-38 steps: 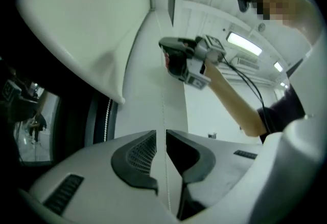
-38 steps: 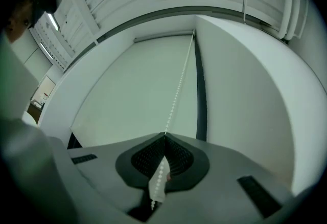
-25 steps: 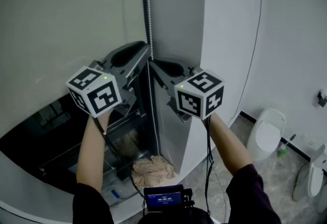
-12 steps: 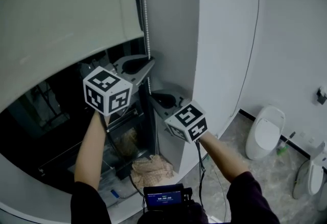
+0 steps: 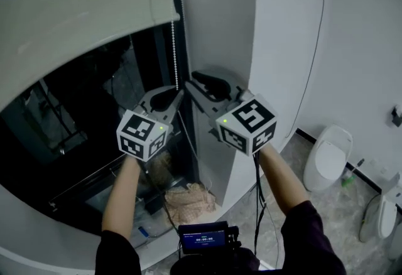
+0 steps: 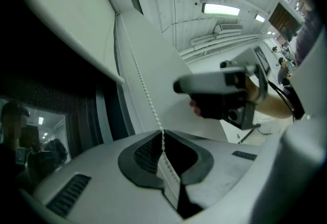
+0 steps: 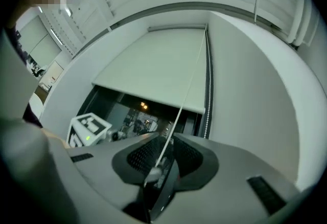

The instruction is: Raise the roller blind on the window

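Left tongs [image 6: 163, 135] and right tongs [image 7: 170, 140] both clenched on beaded white chain [image 6: 143, 85], smooth matte blind [image 7: 153, 64]

The blind [image 5: 81, 4], at 11 o'clock in the head view, is a pale, matt sheet, smooth but for faint creases. The chain [image 6: 143, 82] is a string of small pale beads with a slight sheen; whether metal or plastic cannot be told. The left gripper [image 6: 163, 133] and right gripper [image 7: 166, 138] have smooth, matt grey plastic shells, with dark, finely ribbed pads [image 6: 145, 154]. Each cube [image 5: 143, 135] is matt, printed black on white. The glass [image 5: 75, 117] at 9 o'clock is dark and glossy. The wall [image 5: 282, 29] is smooth, matt white. At 4 o'clock the floor [image 5: 339, 223] looks like polished, mottled stone, and the toilet [image 5: 326, 157] is glossy white ceramic. A crumpled beige cloth [image 5: 188, 198] lies at 6 o'clock.
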